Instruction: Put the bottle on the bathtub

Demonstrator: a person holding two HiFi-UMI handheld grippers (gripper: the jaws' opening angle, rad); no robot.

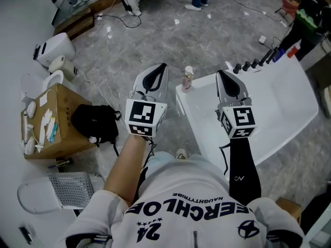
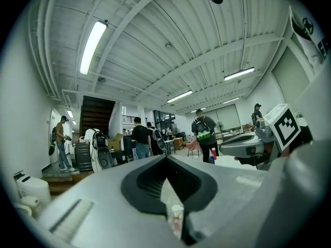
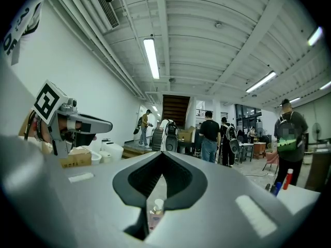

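Bathtub (image 1: 181, 100) corner carries the bottle (image 1: 187, 78), between left claw (image 1: 164, 67) and right claw (image 1: 220, 74)

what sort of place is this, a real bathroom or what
Probably a big workshop or test hall, not a home bathroom: the white bathtub stands loose on a bare concrete floor, a toilet sits near a cardboard box, and people stand about under strip lights.

We have the bottle (image 1: 187, 79) at twelve o'clock on the bathtub (image 1: 289, 98) corner; backpack (image 1: 95, 122) and box (image 1: 59, 125) sit at ten o'clock.
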